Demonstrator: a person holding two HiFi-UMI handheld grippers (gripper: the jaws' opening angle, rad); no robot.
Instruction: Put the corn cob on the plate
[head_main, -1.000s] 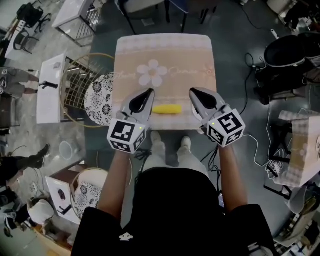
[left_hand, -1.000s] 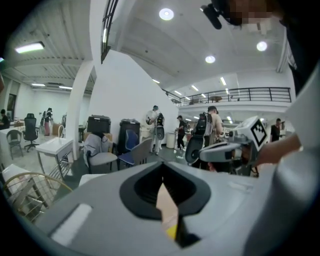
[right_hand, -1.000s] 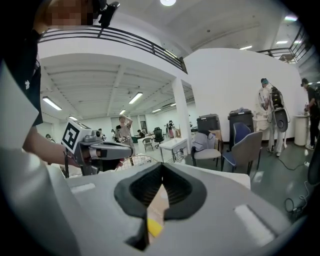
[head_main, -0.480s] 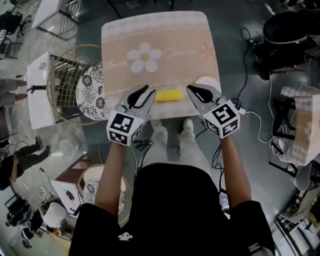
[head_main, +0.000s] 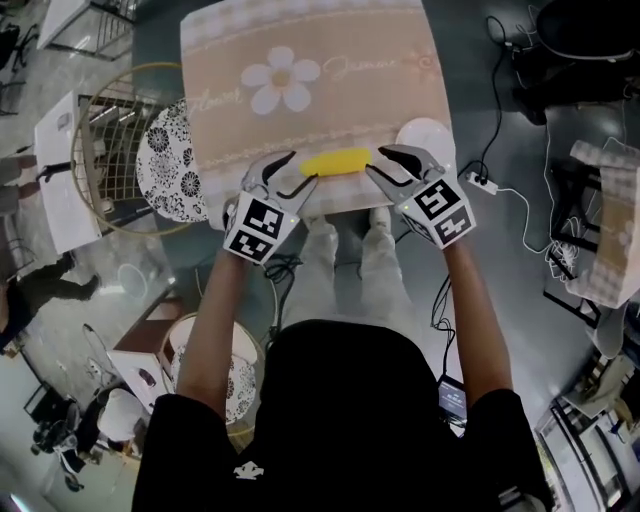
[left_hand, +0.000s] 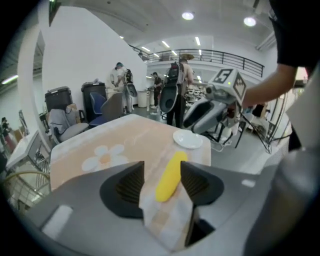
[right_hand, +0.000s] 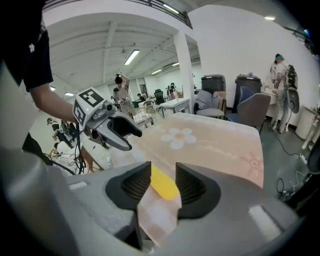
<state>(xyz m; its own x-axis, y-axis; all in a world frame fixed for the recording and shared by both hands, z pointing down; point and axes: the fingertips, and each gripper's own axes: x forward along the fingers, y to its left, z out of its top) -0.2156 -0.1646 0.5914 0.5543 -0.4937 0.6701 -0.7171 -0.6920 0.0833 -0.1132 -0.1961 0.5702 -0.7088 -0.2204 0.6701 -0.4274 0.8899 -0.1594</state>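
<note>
The corn cob (head_main: 337, 161) is seen lying flat on the table (head_main: 390, 100), close to the near edge and lengthwise across it, not on the plate (head_main: 424, 135). The plate is set at the table's near right corner, apart from the cob.

The left gripper (head_main: 302, 167) is held at the cob's left end and the right gripper (head_main: 375, 160) at its right end, both angled down twd the tabletop w/ tips turned inward. Both pairs of jaws stand apart and have just been opening; nothing is clamped.

In the left gripper view the cob is framed in the gap between the jaws, running away twd the plate, its side close against the right-hand jaw. Whether it's touched can't be told. In the right gripper view only the cob's yellow end is shown in a narrower gap, w/ cloth below it. In the head view the right gripper is placed between cob and plate.

The tablecloth is peach w/ a white flower (head_main: 281, 80) printed on the far left part. Beside the table's left edge a black-and-white patterned dish (head_main: 165, 170) sits in a round wire rack (head_main: 110, 130). A white power strip (head_main: 476, 182) is seen on the floor by the right corner. People are visible in the bg of both gripper views — too small for detail.
</note>
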